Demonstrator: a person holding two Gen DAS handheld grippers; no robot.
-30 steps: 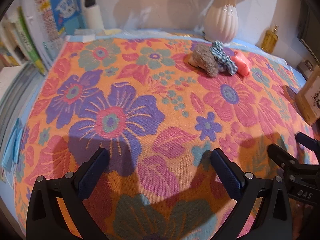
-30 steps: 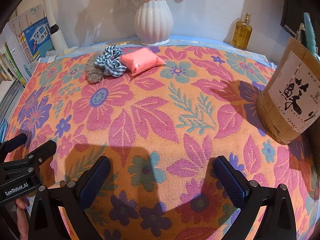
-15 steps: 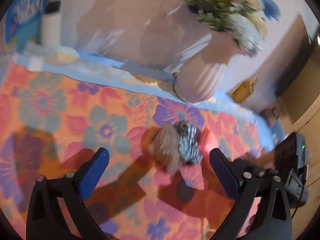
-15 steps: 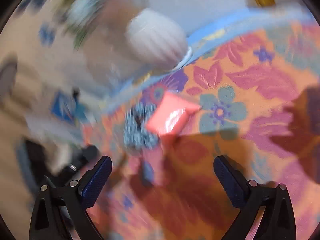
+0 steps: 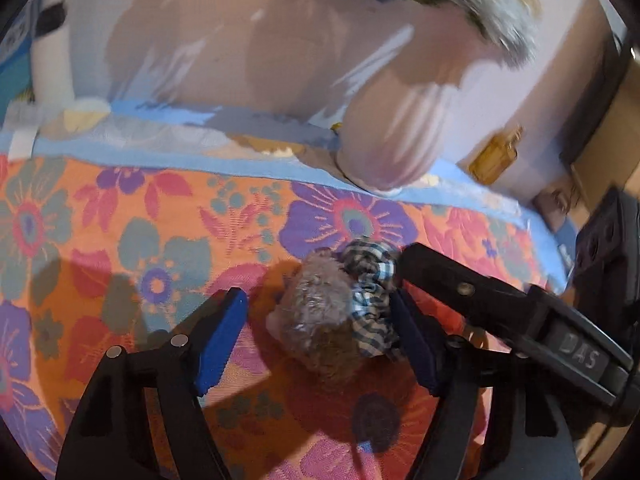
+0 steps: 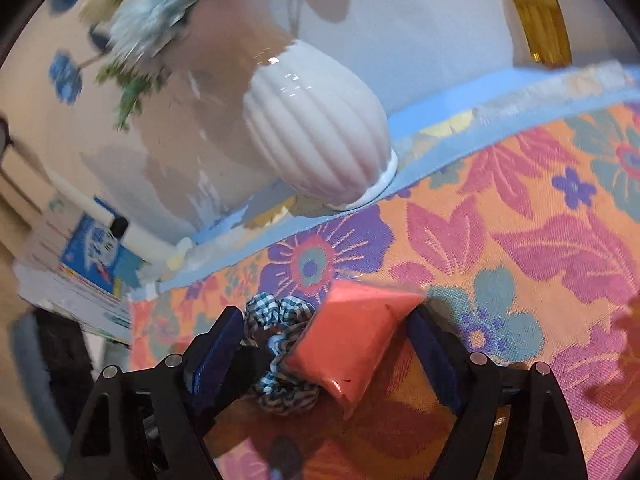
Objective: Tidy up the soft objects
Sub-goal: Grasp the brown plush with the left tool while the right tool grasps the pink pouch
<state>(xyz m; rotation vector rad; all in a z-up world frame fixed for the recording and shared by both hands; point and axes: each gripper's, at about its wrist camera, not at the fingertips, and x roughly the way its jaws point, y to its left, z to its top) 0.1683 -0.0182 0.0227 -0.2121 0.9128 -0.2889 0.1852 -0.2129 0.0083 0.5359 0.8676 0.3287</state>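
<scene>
We have both tools low over the floral cloth [image 5: 120, 240] on the worktop, each set around the little cluster of soft things. Our left tool [image 5: 320, 336] straddles the fuzzy brown piece [image 5: 320, 320] and the blue checked scrunchie [image 5: 370, 280] leaning against it; its jaws are closing, the left pad clearly apart from the fuzz — the right pad looks to be at the scrunchie's edge. Our right tool [image 6: 324, 344] frames the pink pouch [image 6: 352, 336], with the scrunchie touching the pouch on its left. Those jaws are closing too, not yet pressing. Behind the cluster stand a ribbed white vase [image 6: 316, 136] and an amber bottle [image 6: 544, 20].
</scene>
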